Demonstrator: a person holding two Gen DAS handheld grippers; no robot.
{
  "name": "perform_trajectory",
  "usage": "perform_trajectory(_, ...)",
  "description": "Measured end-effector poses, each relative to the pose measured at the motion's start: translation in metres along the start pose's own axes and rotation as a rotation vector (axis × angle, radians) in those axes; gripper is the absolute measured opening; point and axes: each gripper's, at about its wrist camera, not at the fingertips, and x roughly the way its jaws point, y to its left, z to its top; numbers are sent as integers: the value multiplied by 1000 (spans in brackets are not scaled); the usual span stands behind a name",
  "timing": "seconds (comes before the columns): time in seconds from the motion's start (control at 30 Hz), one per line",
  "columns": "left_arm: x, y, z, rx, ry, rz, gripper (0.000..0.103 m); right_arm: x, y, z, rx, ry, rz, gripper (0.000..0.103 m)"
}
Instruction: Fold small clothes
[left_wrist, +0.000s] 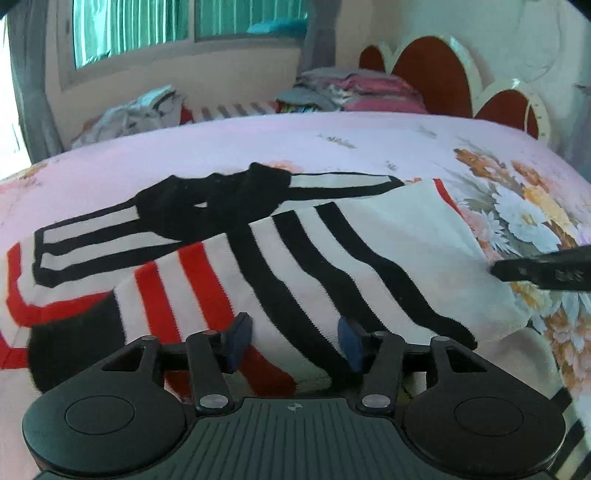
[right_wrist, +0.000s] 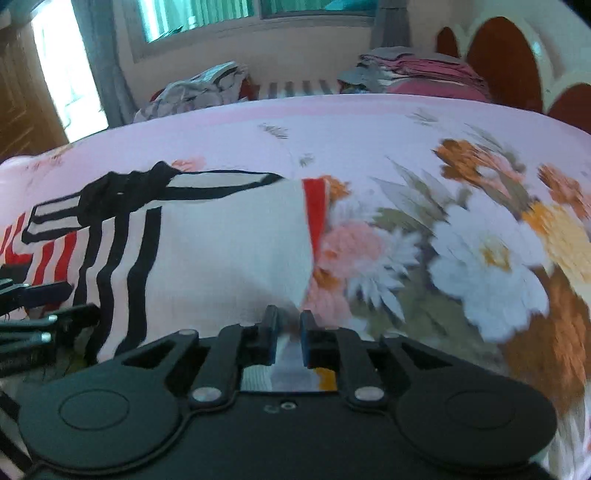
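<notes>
A small knit garment (left_wrist: 295, 251), white with black and red stripes and black cuffs, lies partly folded on the pink flowered bedsheet (left_wrist: 258, 144). My left gripper (left_wrist: 294, 341) hovers low over its near striped edge. Its jaws stand apart and the cloth lies beneath them, ungripped. My right gripper (right_wrist: 288, 330) is at the garment's plain white right corner (right_wrist: 236, 258). Its pads show a narrow gap, with the cloth's edge just at the tips. In the left wrist view the right gripper (left_wrist: 496, 270) comes in from the right, against the white edge. The left gripper's fingers (right_wrist: 44, 291) show at the far left.
Across the bed lie a rumpled pile of grey and white clothes (left_wrist: 136, 110) and a folded pink and grey stack (left_wrist: 354, 92). A red and white scalloped headboard (left_wrist: 436, 74) stands at the right. The floral sheet (right_wrist: 480, 266) to the garment's right is bare.
</notes>
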Motion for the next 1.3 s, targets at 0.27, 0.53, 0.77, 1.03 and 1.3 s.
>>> perform_trajectory(0.27, -15, 47, -20, -51, -4, 46, 53, -14, 23, -25, -32, 25, 20, 13)
perform_trajectory(0.53, -21, 91, -29, -114, -1, 101, 54, -10, 41, -25, -8, 60, 7, 12)
perform_trajectory(0.77, -24, 102, -31, -105, -8, 57, 54, -11, 52, -21, 29, 67, -7, 15)
perform_trajectory(1.03, -69, 134, -45, -157, -85, 96, 80, -36, 71, -11, 66, -38, -29, 42)
perform_trajectory(1.3, -156, 272, -119, -533, -183, 318, 82, -33, 98, -3, 72, -43, 48, 40)
